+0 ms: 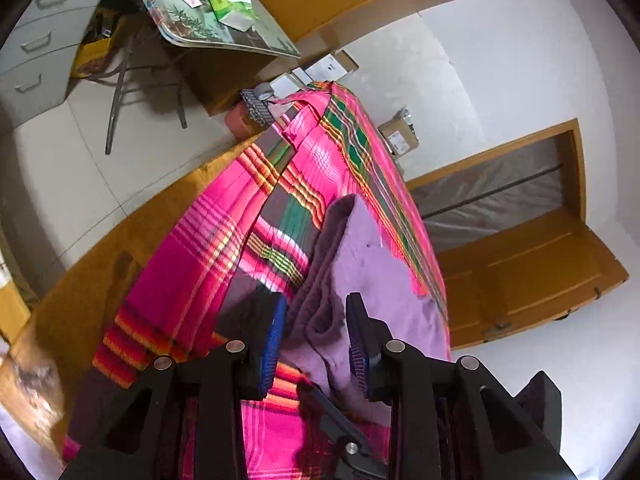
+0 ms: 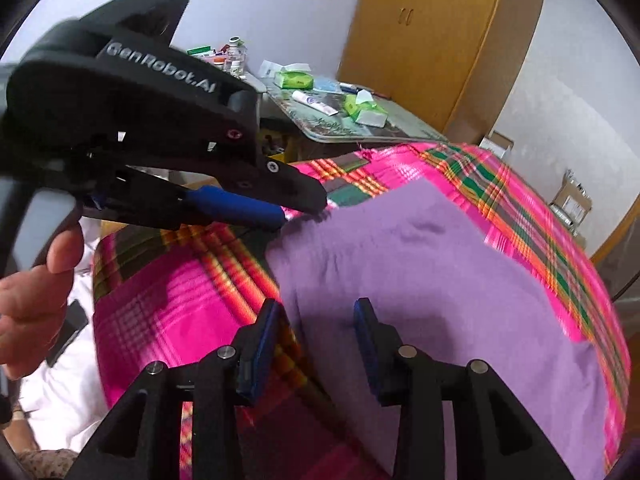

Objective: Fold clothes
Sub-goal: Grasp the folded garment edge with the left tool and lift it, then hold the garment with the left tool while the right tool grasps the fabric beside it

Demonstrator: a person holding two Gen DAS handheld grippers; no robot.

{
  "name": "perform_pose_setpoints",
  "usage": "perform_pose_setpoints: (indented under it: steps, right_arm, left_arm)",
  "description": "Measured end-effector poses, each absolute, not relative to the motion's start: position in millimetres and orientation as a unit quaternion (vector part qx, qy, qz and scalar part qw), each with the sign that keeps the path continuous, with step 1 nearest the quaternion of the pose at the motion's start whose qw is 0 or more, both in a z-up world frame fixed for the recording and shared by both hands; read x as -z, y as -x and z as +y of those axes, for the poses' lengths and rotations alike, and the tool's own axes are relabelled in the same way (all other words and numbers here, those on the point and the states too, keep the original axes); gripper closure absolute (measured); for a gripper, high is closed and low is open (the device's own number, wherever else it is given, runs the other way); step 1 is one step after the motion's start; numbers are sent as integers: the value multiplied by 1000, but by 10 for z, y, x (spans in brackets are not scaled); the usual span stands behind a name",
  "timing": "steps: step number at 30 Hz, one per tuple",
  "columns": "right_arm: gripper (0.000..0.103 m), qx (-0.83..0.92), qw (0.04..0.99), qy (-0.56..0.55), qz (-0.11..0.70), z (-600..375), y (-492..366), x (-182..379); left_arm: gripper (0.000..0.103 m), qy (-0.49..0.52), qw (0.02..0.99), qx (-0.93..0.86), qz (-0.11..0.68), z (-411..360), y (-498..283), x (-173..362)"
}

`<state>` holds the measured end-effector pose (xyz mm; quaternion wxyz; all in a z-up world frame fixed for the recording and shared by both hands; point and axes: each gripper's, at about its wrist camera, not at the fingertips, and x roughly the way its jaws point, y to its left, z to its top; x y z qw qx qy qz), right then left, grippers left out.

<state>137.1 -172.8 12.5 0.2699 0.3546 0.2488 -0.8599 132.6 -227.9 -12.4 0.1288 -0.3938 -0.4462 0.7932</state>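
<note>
A purple garment (image 2: 432, 280) lies spread on a pink plaid blanket (image 2: 168, 292) that covers the bed. In the left wrist view its bunched, ribbed edge (image 1: 320, 280) runs up between the blue pads of my left gripper (image 1: 316, 340), whose fingers stand apart around it, the right pad against the cloth. From the right wrist view the left gripper (image 2: 304, 210) is at the garment's far left corner. My right gripper (image 2: 316, 332) is open over the garment's near left edge, with one finger above the plaid and the other above the purple cloth.
A glass-topped table (image 2: 400, 130) with tissue packs and tubes stands beyond the bed, beside a wooden wardrobe (image 2: 420, 40). Cardboard boxes (image 1: 400, 136) sit by the wall. A hand (image 2: 32, 304) holds the left gripper. A dark phone (image 2: 68, 332) lies on white bedding.
</note>
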Motion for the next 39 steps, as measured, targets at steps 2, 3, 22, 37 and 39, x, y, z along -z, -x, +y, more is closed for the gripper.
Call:
perform_pose_setpoints:
  steps: [2,3,22,37,39]
  right_arm:
    - [84,864,264,-347,252,-1750,-1372,-139]
    - [90,867,264,-342,249,-1734,-1382,-161]
    - [96,896,295,-283,174,-1415,-1540,-466]
    - [96,894,289,-288,186,-1560,-1519,-387]
    - [97,893,293,-286,184,-1602,-1529,-404]
  left_arm:
    - [53,401,134,-789,-446,-2288,-1289,123]
    - [53,402,136,-787,-447,-2294,-1269,110]
    - [47,498,219,-697,-467,-2010,-405,194]
    - [87,458,225,-724,-464,-2084,-224,127]
    - [87,448,222,-734,-459,-2131,-252,72]
